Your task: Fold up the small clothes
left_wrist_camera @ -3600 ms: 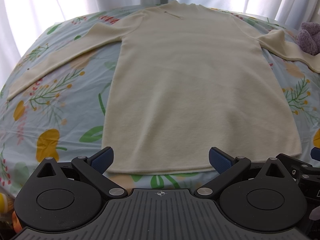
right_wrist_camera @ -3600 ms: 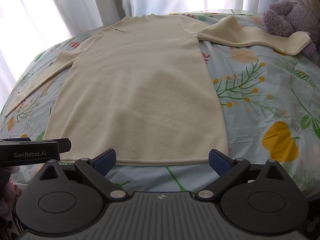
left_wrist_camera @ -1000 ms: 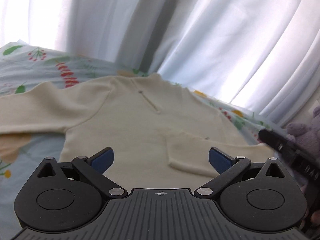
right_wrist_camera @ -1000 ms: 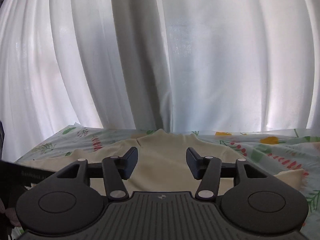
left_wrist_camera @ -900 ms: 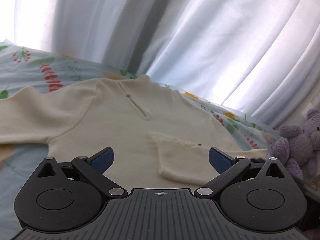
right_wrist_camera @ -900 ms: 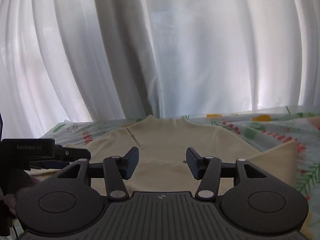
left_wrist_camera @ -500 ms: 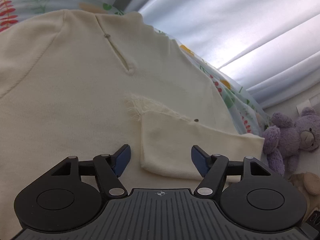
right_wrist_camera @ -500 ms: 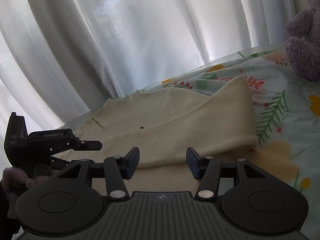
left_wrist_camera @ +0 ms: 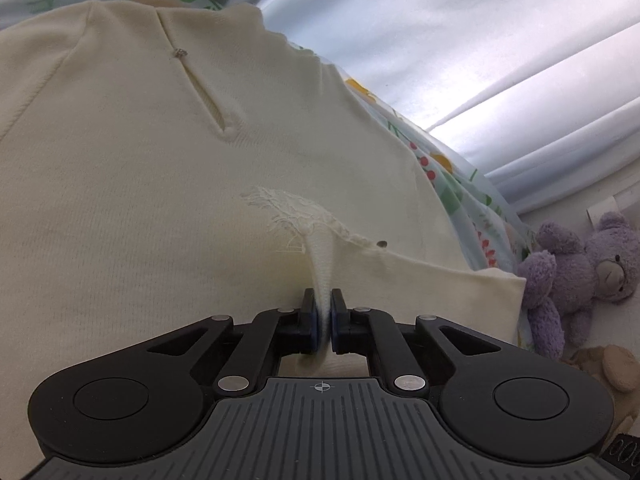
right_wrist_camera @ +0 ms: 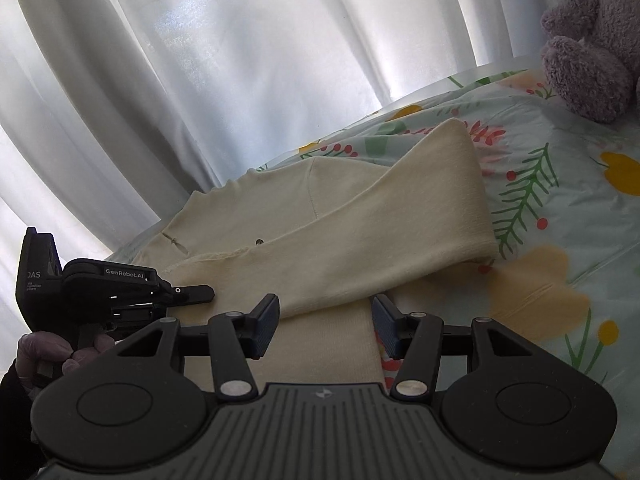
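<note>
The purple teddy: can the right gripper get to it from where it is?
Probably yes. The right gripper is open and holds nothing, and only bare floral bedsheet lies between it and the purple teddy.

White curtains (right_wrist_camera: 248,80) are hanging ahead of both grippers, light showing through their folds; a floral bedsheet (right_wrist_camera: 560,216) is lying below and to the right of the right gripper; purple teddy bears (left_wrist_camera: 576,272) are sitting far right of the left gripper; a beige plush toy (left_wrist_camera: 612,368) is lying below them.

A floral-sheeted bed (right_wrist_camera: 560,200) carries the cream sweater (left_wrist_camera: 120,160) and purple teddy (left_wrist_camera: 580,264).
</note>
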The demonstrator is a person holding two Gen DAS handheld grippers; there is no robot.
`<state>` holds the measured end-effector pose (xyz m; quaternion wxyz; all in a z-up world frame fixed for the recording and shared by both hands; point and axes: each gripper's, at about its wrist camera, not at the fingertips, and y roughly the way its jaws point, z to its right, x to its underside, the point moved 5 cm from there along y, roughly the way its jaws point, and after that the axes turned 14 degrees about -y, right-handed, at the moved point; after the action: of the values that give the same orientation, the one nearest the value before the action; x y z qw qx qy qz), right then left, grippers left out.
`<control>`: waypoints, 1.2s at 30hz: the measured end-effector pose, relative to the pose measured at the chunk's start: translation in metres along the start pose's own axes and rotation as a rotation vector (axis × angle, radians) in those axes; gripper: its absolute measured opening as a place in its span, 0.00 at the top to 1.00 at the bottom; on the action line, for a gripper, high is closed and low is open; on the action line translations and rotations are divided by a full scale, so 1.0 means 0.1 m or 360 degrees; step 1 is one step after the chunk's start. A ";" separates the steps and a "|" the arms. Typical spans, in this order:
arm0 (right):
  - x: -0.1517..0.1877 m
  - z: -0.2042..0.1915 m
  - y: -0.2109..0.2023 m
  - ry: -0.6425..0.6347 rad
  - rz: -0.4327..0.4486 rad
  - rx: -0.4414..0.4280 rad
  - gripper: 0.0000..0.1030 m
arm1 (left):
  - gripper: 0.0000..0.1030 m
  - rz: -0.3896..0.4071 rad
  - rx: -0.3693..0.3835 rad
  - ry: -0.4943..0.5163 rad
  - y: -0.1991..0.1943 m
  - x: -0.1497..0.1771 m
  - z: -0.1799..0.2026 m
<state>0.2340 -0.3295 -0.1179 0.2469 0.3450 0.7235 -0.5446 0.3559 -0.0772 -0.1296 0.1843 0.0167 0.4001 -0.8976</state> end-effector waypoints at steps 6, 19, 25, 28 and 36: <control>-0.07 -0.03 0.01 -0.0028 0.0013 0.0005 0.49 | 0.95 0.0178 0.0091 0.0059 -0.53 -0.18 0.11; -0.23 0.04 0.24 0.0039 0.0005 0.0000 0.49 | 0.94 0.0417 -0.0318 0.0114 -1.04 -0.47 -0.60; -0.29 0.06 0.43 -0.0009 -0.0055 0.0119 0.57 | 0.94 0.0429 -0.0259 0.0053 -1.04 -0.53 -0.64; -0.29 0.03 0.54 -0.0110 -0.0094 0.0197 0.68 | 0.94 0.0457 -0.0243 0.0089 -1.08 -0.57 -0.61; -0.31 0.03 0.64 -0.0221 -0.0093 0.0344 0.94 | 0.94 0.0468 -0.0269 0.0152 -1.04 -0.61 -0.62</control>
<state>0.3034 -0.3285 -0.1353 0.2419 0.3098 0.6515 -0.6489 0.3697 0.0510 -0.0868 0.2952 0.1023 0.4758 -0.8222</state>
